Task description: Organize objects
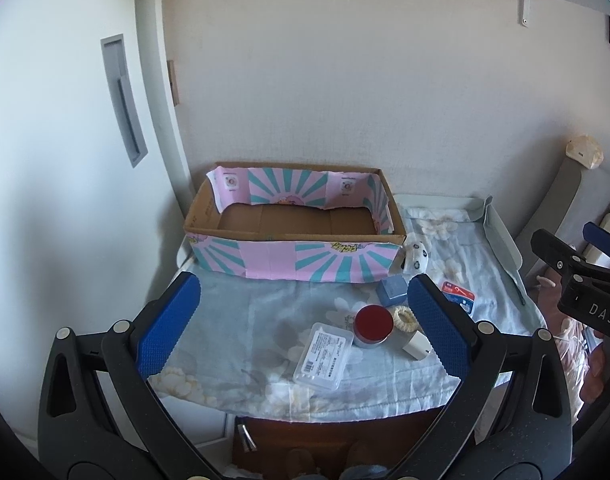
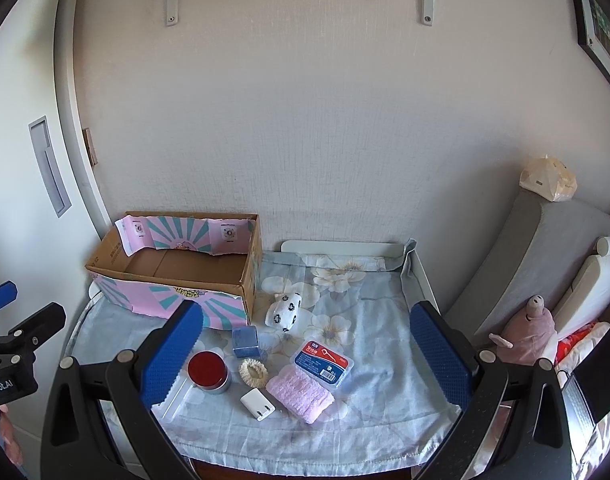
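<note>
Grippers hover above the cloth-covered desk point(image 2: 369, 364), both with fingers spread wide and pinching nothing: the left gripper point(image 1: 303, 326) and the right gripper point(image 2: 305, 352). Between the right gripper's fingers lie a red-lidded tin point(image 2: 208, 371), a white charger point(image 2: 257, 404), a pink towel point(image 2: 301, 393), a floss-pick box point(image 2: 323, 362), a woven ring point(image 2: 253, 372) and a blue cube point(image 2: 245, 341). Beyond its left finger sits the cardboard box point(image 2: 177, 276), apparently empty. A clear case point(image 1: 324, 356) lies between the left gripper's fingers.
</note>
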`<act>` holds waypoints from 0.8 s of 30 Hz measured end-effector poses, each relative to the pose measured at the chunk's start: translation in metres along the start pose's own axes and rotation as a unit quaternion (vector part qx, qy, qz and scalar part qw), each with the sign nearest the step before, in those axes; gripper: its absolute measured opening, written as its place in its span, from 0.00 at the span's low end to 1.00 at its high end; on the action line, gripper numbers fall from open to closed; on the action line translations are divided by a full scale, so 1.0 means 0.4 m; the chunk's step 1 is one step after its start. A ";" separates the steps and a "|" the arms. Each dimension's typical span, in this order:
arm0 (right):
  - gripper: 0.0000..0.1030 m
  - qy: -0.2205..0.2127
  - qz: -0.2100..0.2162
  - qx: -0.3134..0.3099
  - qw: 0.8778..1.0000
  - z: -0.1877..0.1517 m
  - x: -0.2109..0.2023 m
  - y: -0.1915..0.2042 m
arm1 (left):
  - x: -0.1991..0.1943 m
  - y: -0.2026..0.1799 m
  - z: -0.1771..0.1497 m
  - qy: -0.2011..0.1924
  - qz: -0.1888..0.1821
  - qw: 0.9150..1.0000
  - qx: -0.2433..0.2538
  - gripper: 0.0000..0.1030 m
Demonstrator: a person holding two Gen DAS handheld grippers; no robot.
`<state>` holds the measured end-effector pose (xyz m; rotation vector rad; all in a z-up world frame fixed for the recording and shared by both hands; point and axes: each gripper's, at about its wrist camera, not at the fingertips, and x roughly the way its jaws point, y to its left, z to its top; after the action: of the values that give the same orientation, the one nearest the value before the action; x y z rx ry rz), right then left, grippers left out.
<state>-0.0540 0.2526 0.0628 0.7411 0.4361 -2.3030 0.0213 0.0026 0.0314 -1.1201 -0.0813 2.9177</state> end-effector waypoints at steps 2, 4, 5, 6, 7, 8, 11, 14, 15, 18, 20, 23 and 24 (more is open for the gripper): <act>1.00 -0.001 0.001 0.001 1.000 0.000 -0.001 0.001 | -0.001 0.000 0.000 0.000 -0.001 1.000 0.000 1.00; 1.00 -0.001 0.002 0.001 1.000 -0.002 -0.007 0.001 | -0.002 -0.001 0.000 0.000 -0.001 1.000 -0.001 1.00; 1.00 -0.001 0.002 0.001 1.000 -0.002 -0.007 0.001 | -0.002 0.000 -0.001 0.001 -0.001 1.000 -0.001 1.00; 1.00 -0.002 0.003 0.001 1.000 -0.002 -0.009 0.001 | -0.002 -0.001 -0.001 0.000 0.000 1.000 -0.001 1.00; 1.00 -0.002 0.004 0.001 1.000 -0.002 -0.011 0.000 | -0.002 -0.001 -0.001 0.001 -0.001 1.000 -0.001 1.00; 1.00 -0.002 0.004 0.001 1.000 -0.003 -0.012 0.000 | -0.002 0.000 -0.001 0.001 0.000 1.000 -0.002 1.00; 1.00 -0.002 0.005 0.001 1.000 -0.003 -0.012 0.001 | -0.003 -0.002 -0.004 0.002 0.000 1.000 -0.003 1.00; 1.00 -0.004 0.011 -0.003 1.000 -0.001 -0.014 -0.002 | -0.003 0.003 -0.010 0.003 0.000 1.000 -0.003 1.00; 1.00 -0.006 0.014 -0.005 1.000 0.002 -0.015 -0.007 | -0.001 0.010 -0.010 0.005 0.000 1.000 -0.005 1.00; 1.00 -0.009 0.024 -0.015 1.000 0.016 -0.012 -0.035 | 0.007 0.035 -0.013 0.011 0.000 1.000 -0.007 1.00; 1.00 -0.014 0.042 -0.033 0.998 0.021 -0.003 -0.057 | 0.014 0.048 -0.021 0.015 0.001 1.000 -0.003 1.00; 1.00 -0.003 0.062 -0.058 0.996 0.016 0.025 -0.083 | 0.037 0.059 -0.044 0.030 -0.001 1.000 0.004 1.00; 1.00 0.002 0.066 -0.068 0.996 0.010 0.039 -0.090 | 0.052 0.057 -0.058 0.042 -0.006 0.999 0.005 1.00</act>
<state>-0.0897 0.2689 0.0602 0.6873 0.5250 -2.1262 0.0215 -0.0185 -0.0010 -1.2345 -0.0703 2.8532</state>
